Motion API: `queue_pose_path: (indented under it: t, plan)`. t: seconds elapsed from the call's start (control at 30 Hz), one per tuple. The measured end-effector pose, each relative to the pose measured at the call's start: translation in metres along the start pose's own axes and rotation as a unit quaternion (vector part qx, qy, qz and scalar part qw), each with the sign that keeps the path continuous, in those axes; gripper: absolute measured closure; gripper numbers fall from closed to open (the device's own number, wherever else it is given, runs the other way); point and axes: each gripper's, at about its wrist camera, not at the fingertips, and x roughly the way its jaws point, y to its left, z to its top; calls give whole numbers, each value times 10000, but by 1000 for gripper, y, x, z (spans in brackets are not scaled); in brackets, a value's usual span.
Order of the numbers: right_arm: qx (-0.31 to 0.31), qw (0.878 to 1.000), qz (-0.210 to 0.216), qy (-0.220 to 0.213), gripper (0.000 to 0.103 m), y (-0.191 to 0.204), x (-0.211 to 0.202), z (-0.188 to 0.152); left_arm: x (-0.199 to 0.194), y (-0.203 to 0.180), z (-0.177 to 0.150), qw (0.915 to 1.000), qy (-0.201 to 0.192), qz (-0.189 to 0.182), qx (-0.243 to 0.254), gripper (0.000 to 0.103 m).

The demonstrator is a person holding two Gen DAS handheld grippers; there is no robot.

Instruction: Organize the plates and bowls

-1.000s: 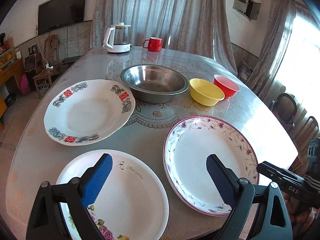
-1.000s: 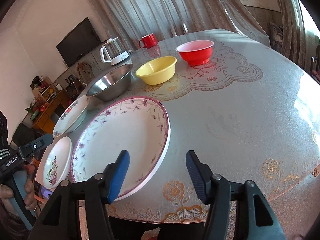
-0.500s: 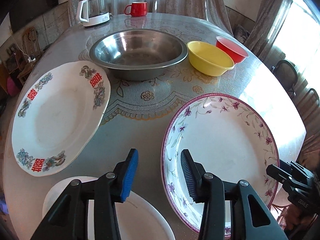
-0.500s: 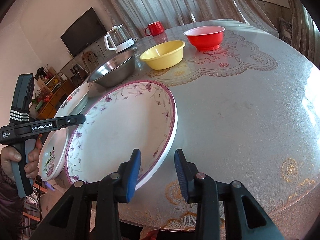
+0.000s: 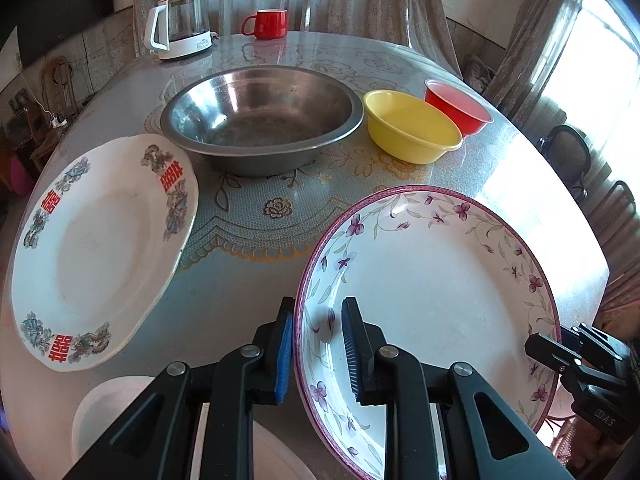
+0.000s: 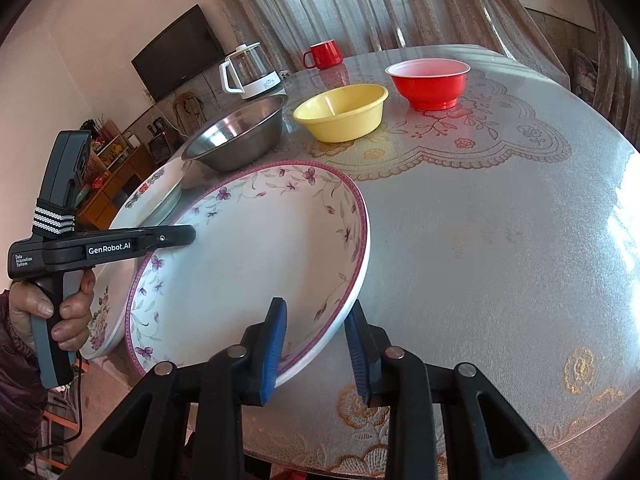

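Observation:
A large purple-flowered plate (image 5: 432,288) is held between both grippers and tilted off the table. My left gripper (image 5: 318,344) is shut on its left rim; my right gripper (image 6: 316,344) is shut on its near right rim (image 6: 340,312). The plate also shows in the right wrist view (image 6: 248,256). A white plate with red characters (image 5: 96,248) lies at the left. A small white flowered plate (image 5: 120,408) lies under my left gripper. A steel bowl (image 5: 262,118), a yellow bowl (image 5: 412,126) and a red bowl (image 5: 456,106) stand behind.
A glass kettle (image 5: 178,26) and a red mug (image 5: 268,24) stand at the table's far side. The round table (image 6: 500,240) has bare surface to the right of the plate. Chairs (image 5: 568,156) stand by the window.
Both grippers have closed on the purple-flowered plate's rim from opposite sides, and the plate has lifted and tilted off the table.

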Motion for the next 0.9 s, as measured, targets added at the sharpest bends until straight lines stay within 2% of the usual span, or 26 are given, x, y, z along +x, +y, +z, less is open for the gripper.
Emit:
queue_pose_path:
  t: [0.13,0.27,0.5,0.67,0.8,0.9]
  plan:
    - [-24,10000,-43,37,74,1,8,12,6,7,13,9998,-29,47,-197,80]
    - [-83,9999,-120,-27,74,2,18,24,22,17,19,9989,131,111,-447,80]
    - [-102,9997,-223,-31,74,-1,39,37,29,21,26,9981,70,221,-575,80]
    - [-435,9969,-649,-10,77,7,48,43,27,14,21,9983,18,426,-394,79]
    - [-337,9962,-798,29,77,7,50,46,25,24,17,9969,99,172,-756,79]
    - [-340,9964,-779,25,76,7,49,45,18,25,10,9969,18,269,-736,80]
